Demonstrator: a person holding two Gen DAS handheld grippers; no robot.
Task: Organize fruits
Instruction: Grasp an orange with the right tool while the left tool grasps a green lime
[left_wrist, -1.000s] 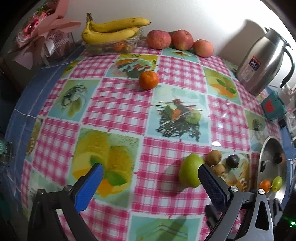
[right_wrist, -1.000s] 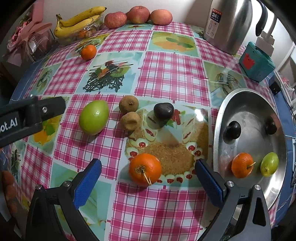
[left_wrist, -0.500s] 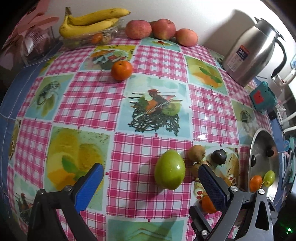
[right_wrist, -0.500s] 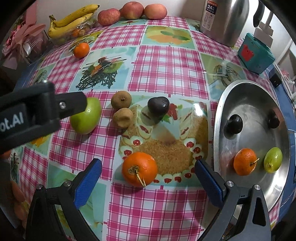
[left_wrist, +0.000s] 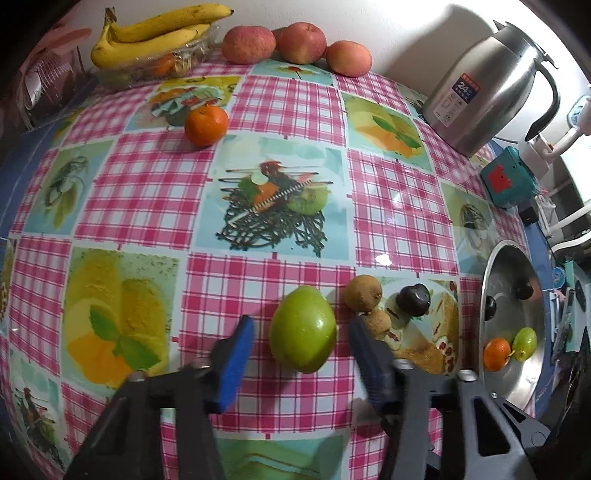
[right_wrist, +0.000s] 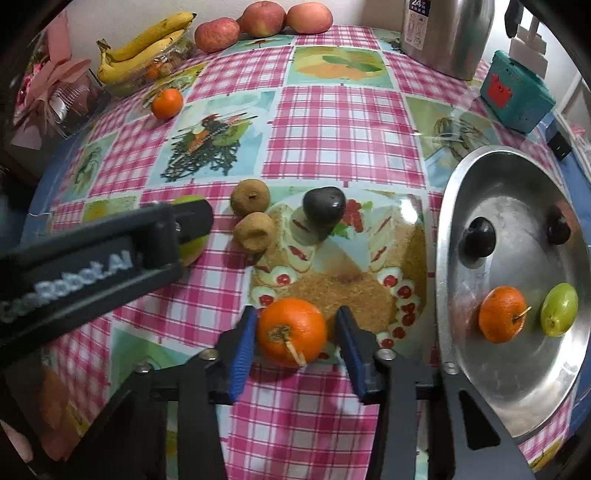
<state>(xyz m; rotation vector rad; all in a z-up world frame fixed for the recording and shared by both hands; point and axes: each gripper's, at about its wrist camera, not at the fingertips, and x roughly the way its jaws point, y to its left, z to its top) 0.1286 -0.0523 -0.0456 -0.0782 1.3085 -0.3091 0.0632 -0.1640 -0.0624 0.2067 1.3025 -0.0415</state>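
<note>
The left gripper (left_wrist: 301, 345) is partly open around the green mango (left_wrist: 303, 329), not touching it. The right gripper (right_wrist: 295, 338) is partly open around an orange (right_wrist: 291, 332) beside the metal bowl (right_wrist: 480, 376).

In the right wrist view, the left gripper's arm (right_wrist: 92, 258) covers most of the green fruit (right_wrist: 192, 242) left of the two brown fruits (right_wrist: 251, 214). The steel kettle (right_wrist: 447, 33) is cut off at the top edge. Contents of the clear tray (left_wrist: 162, 66) under the bananas (left_wrist: 155, 35) are indistinct.
</note>
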